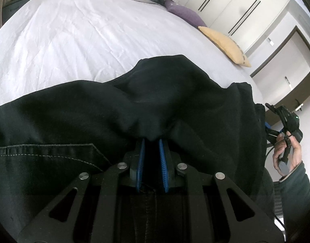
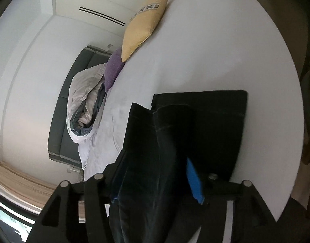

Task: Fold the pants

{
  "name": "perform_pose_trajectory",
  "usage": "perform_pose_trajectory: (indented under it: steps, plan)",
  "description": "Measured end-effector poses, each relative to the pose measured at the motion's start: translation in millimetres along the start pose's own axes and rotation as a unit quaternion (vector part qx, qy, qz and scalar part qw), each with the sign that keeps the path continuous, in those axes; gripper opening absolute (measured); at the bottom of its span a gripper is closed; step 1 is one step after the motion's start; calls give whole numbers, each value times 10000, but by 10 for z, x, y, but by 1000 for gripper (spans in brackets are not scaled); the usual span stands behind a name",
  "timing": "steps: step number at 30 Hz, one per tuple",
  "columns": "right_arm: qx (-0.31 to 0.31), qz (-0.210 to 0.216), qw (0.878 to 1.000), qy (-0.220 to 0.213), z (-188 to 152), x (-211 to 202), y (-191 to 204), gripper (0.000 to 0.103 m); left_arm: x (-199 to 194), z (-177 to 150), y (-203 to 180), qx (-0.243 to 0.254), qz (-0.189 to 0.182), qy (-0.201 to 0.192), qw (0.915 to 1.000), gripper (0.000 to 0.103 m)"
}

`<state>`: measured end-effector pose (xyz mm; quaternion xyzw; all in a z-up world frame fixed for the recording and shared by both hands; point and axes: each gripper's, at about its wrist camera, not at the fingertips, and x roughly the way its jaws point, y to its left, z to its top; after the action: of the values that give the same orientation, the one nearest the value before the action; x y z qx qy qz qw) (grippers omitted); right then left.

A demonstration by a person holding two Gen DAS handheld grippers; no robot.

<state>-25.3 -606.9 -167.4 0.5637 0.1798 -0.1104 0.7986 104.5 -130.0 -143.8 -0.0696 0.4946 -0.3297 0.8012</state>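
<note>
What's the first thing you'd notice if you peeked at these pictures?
The black pants, bunched in front, pinched by the left gripper and the right gripper over the white bed. Next, the yellow pillow and purple pillow at the bed's edge.

Black linkage tongs [image 1: 151,141], blue ribbed pads [image 1: 141,162], silver rivets, dark sleeve

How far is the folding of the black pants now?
Midway, it seems. Done: in the right wrist view the black pants already lie doubled on the white bed. In hand: both the left tongs and right tongs grip the fabric. Left: laying it flat and finishing the fold.
</note>
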Motion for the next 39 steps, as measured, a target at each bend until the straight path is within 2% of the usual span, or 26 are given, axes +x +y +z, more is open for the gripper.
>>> perform_pose_trajectory:
  steps: [3, 7, 9, 10, 11, 15, 21, 31, 39]
  plan:
    - [62, -79, 9999, 39, 32, 88, -30, 59, -4, -6, -7, 7, 16, 7, 10000, 15]
    - [62, -299, 9995, 86, 230, 175, 16, 51, -17, 4, -70, 81, 137, 21, 9999, 15]
    - [30, -350, 9993, 124, 292, 238, 20, 38, 4, 0, -102, 116, 195, 26, 9997, 15]
    - [-26, -383, 9992, 149, 309, 236, 15, 14, 7, 0, -112, 125, 212, 33, 9997, 15]
    - [-65, -421, 9989, 210, 320, 237, -8, 7, 18, 4, -119, 124, 221, 39, 9997, 15]
    - [211, -304, 9992, 167, 320, 92, -233, 6, 46, 24, -163, 155, 313, 58, 9994, 15]
    - [389, -242, 9989, -81, 279, -74, -324, 6, 66, 95, -281, 135, 537, 131, 9984, 15]
    - [570, -214, 9975, -370, 300, -229, -435, 5, 50, 135, -402, 88, 647, 84, 9978, 15]
    - [795, -120, 9956, -472, 295, -190, -529, 5, 23, 153, -355, 34, 581, 18, 9983, 15]
